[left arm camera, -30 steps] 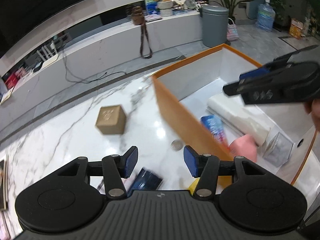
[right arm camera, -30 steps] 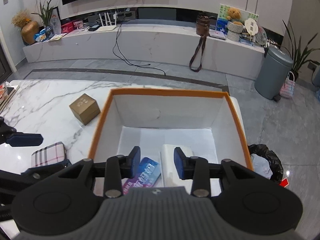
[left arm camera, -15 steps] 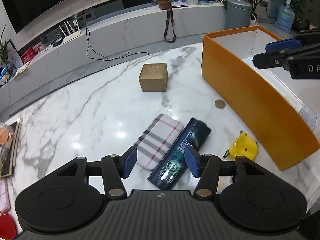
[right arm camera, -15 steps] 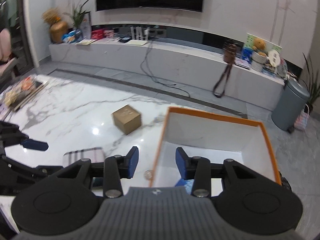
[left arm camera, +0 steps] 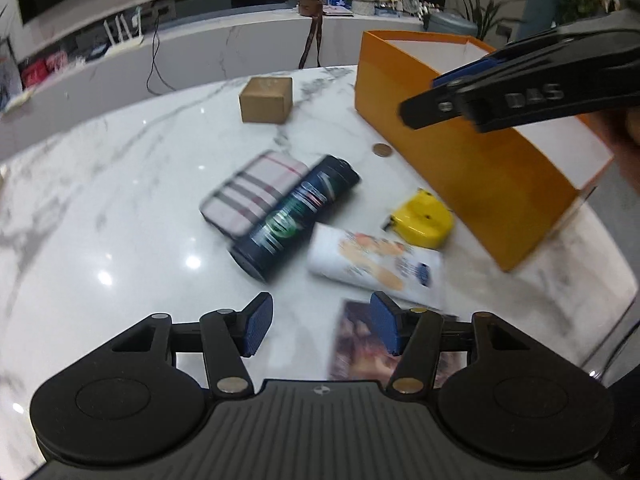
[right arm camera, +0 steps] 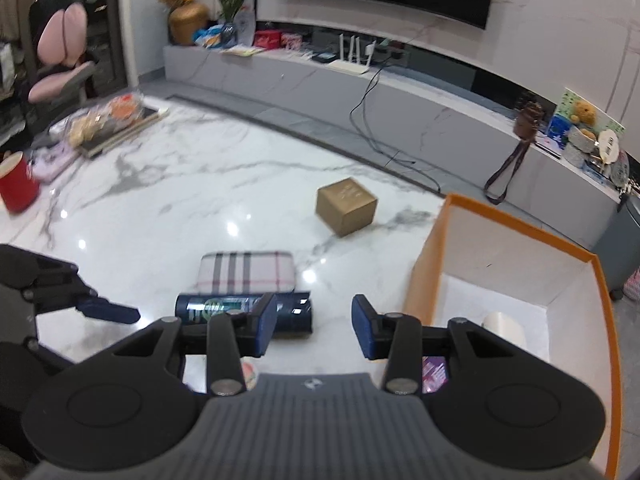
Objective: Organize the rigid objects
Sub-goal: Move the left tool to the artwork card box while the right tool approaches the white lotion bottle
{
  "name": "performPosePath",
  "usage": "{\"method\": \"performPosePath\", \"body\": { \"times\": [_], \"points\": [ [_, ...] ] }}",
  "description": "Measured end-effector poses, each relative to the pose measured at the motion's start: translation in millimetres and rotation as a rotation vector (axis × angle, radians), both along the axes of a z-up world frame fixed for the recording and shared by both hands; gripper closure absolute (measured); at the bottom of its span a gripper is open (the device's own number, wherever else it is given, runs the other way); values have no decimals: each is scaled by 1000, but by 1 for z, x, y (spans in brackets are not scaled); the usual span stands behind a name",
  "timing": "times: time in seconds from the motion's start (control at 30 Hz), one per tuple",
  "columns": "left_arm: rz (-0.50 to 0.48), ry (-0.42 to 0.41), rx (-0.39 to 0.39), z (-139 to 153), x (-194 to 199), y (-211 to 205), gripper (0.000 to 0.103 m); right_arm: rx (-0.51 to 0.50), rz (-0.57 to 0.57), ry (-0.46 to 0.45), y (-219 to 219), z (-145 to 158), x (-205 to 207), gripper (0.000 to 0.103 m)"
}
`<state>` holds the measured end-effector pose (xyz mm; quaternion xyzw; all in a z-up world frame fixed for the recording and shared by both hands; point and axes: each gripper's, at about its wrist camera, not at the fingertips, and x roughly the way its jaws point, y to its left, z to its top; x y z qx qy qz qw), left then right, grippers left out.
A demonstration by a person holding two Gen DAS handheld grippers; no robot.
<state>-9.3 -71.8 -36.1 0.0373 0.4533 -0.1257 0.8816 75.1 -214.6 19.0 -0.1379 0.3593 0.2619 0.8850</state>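
Looking down from the left wrist, the marble table [left arm camera: 120,208] carries a white tube [left arm camera: 372,264], a yellow tape measure [left arm camera: 424,220] and a coin [left arm camera: 382,149] beside the orange box [left arm camera: 472,168] (none visible from the right wrist, which instead sees a white roll [right arm camera: 502,326] inside the box). Both views show the checked case [right arm camera: 246,270], dark can [right arm camera: 240,306] and brown cube [right arm camera: 346,206]. The left gripper [left arm camera: 322,328] is opening, empty; the right gripper [right arm camera: 314,330] is parted, empty.
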Motion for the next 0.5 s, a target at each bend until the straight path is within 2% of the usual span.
{"method": "performPosePath", "body": {
  "times": [0.13,0.2,0.23,0.37,0.43,0.5],
  "points": [
    [43,28,-65,-4,-21,-5,29,-12,12,7,3,-5,-5,61],
    [101,46,-105,-7,-30,-5,27,-15,13,13,3,-7,-6,61],
    [144,60,-142,-9,-34,-4,23,-21,13,14,3,-9,-6,61],
    [364,102,-322,-16,-47,3,21,-33,13,17,4,-14,-6,61],
    [453,122,-371,-19,-51,1,19,-33,13,16,4,-13,-7,61],
    [498,148,-385,-23,-49,-5,19,-28,12,14,4,-12,-6,61]
  ]
}}
